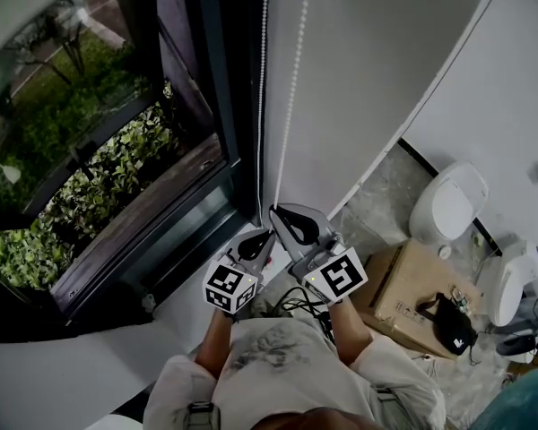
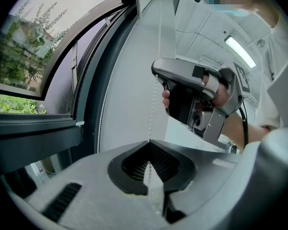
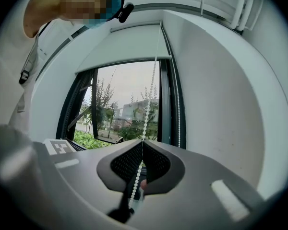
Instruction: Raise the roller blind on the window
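Head view: left hand-held gripper (image 1: 265, 237) and right hand-held gripper (image 1: 275, 213) low on the chain (image 1: 293, 88) by the window (image 1: 90, 150). Left gripper view: jaws clamped on chain. Right gripper view: the same, blind (image 3: 129, 47) partly raised — we judge a pull in hand; next, regrip higher.

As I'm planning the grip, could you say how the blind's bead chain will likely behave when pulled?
The bead chain is probably floppy and light: a thin strand, drawn straight above the shut right hand-held gripper. Its round beads may slip, though textured pads likely catch them.
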Demonstrator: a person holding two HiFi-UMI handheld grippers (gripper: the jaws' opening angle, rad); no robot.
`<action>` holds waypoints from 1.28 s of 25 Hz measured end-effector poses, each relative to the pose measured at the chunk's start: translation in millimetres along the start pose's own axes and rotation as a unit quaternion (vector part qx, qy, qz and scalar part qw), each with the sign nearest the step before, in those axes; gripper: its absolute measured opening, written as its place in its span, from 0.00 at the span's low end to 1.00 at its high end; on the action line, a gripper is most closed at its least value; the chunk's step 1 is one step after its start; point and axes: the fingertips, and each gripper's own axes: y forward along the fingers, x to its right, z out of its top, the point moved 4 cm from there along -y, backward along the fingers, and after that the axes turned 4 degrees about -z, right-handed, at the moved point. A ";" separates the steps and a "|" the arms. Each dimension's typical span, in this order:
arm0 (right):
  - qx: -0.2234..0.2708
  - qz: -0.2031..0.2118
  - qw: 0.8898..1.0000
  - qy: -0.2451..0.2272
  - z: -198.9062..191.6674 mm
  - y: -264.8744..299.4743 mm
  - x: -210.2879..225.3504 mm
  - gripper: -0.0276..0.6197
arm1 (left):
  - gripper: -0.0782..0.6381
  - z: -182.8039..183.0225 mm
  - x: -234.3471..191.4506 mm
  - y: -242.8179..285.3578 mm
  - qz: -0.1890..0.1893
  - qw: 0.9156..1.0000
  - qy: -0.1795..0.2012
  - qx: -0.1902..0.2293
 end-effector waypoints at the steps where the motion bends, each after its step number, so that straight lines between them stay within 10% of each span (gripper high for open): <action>1: -0.003 0.000 1.000 0.001 -2.9 -0.2 -0.6 0.06 | 0.13 -3.0 -0.7 0.0 0.000 1.000 -0.001 -0.001; 32: -0.048 0.002 0.999 0.018 -53.9 -12.6 -3.3 0.06 | 0.17 -44.4 7.1 1.6 0.001 0.999 -0.030 -0.029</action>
